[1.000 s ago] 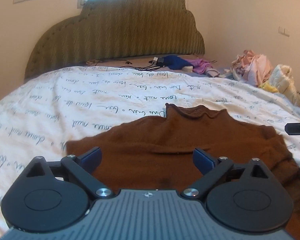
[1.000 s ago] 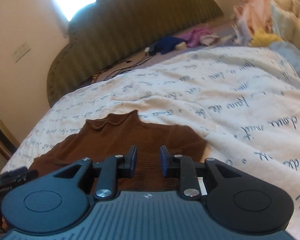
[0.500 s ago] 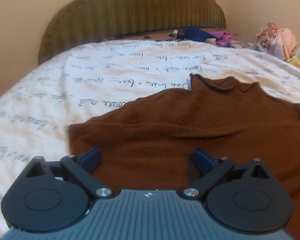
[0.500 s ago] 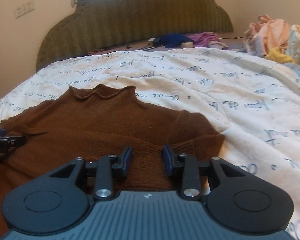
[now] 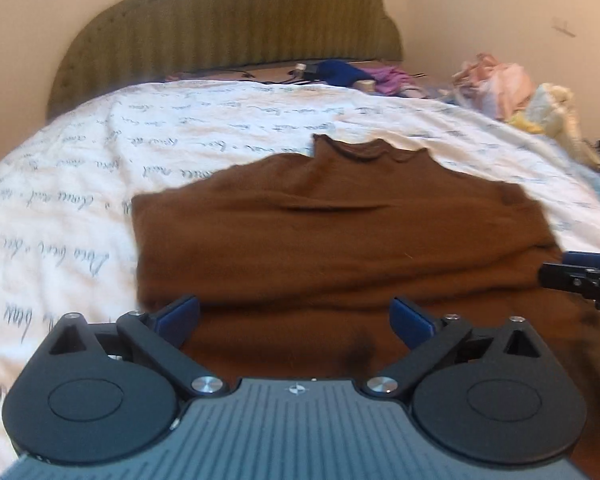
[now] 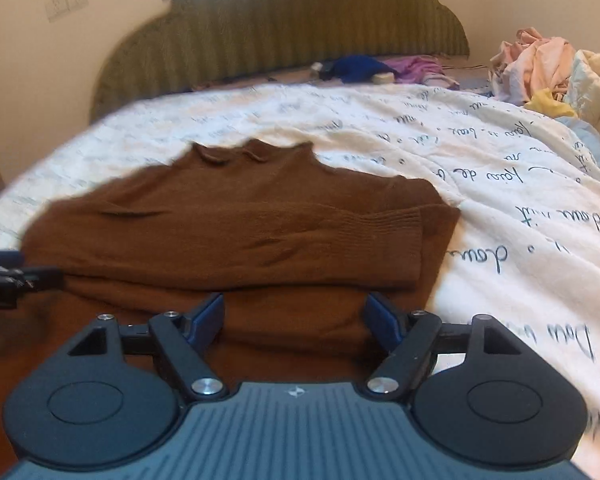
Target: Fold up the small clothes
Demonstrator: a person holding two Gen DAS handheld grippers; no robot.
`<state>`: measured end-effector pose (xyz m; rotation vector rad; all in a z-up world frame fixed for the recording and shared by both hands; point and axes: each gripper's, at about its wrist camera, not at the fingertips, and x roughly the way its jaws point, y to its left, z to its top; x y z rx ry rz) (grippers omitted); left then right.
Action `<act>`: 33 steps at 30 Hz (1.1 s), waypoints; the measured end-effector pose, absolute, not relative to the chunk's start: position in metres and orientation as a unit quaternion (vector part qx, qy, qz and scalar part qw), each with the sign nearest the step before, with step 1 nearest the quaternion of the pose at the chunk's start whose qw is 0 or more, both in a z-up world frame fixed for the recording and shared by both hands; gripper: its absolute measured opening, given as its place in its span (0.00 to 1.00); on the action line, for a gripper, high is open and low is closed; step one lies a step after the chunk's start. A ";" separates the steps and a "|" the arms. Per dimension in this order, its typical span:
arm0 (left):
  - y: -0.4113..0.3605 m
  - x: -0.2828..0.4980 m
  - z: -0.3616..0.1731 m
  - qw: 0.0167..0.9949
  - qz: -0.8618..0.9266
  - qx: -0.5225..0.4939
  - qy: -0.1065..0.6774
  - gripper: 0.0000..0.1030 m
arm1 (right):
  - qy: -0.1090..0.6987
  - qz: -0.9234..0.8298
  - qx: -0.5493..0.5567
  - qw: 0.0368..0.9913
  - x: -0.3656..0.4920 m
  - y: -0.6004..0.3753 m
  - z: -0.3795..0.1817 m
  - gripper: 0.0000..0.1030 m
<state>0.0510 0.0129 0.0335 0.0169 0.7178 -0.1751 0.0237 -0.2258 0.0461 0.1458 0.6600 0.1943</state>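
A brown knit sweater (image 5: pixel 332 240) lies flat on the bed, collar toward the headboard, with a sleeve folded across its chest (image 6: pixel 260 248). My left gripper (image 5: pixel 296 316) hovers open over the sweater's near left part, nothing between its fingers. In the right wrist view my right gripper (image 6: pixel 296 316) stands over the near right part, below the folded sleeve; its jaws are opening and nothing is between them. Each gripper shows at the edge of the other's view: the right gripper (image 5: pixel 580 276), the left gripper (image 6: pixel 12 276).
The white quilt with blue script (image 5: pixel 80 208) covers the bed. A green padded headboard (image 5: pixel 236 20) rises behind it. A blue and a purple garment (image 6: pixel 360 68) lie near the headboard. A heap of pale clothes (image 6: pixel 552 68) sits at the far right.
The right gripper's jaws have spread wide from nearly shut. Both grippers shifted over the sweater, and the sleeve now lies folded across the chest in front of the right gripper.
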 end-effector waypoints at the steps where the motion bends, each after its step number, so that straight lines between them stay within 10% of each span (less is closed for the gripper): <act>1: 0.015 0.041 0.031 0.929 -0.093 0.002 0.359 0.99 | 0.323 0.106 0.073 0.938 0.012 -0.222 0.047 0.76; 33: -0.012 -0.120 0.012 0.916 -0.110 0.073 0.379 1.00 | 0.393 0.144 0.036 0.908 -0.112 -0.151 0.030 0.89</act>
